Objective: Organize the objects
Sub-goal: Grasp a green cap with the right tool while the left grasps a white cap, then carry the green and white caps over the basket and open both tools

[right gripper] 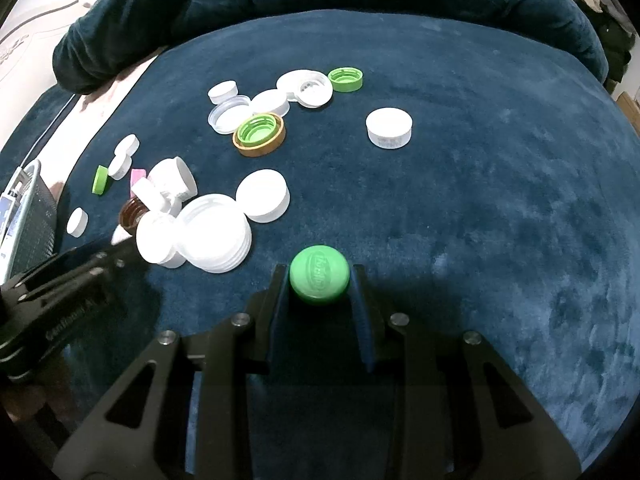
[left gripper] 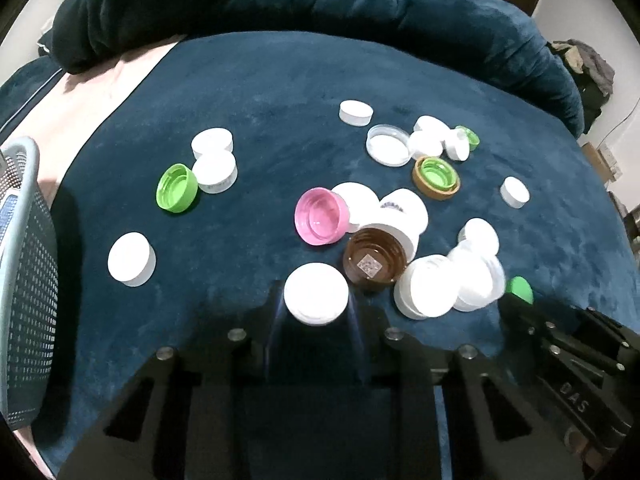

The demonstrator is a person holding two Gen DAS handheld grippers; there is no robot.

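Several bottle caps and jar lids lie scattered on a dark blue plush blanket (left gripper: pixel 256 92). My left gripper (left gripper: pixel 316 300) is shut on a white cap (left gripper: pixel 316 294). Just beyond it lie a brown cap (left gripper: pixel 374 264), a pink cap (left gripper: pixel 320 222) and a pile of white lids (left gripper: pixel 448 280). My right gripper (right gripper: pixel 319 280) is shut on a green cap (right gripper: pixel 319 274). It shows at the lower right of the left wrist view (left gripper: pixel 519 289). My left gripper shows at the left edge of the right wrist view (right gripper: pixel 116 254).
A grey mesh basket (left gripper: pixel 24 280) stands at the left edge. Further back lie a green cap (left gripper: pixel 178 188), a green cap nested in a tan lid (left gripper: pixel 436 178) and more white lids (left gripper: pixel 388 146). A bunched blue blanket (left gripper: pixel 320 0) rises behind.
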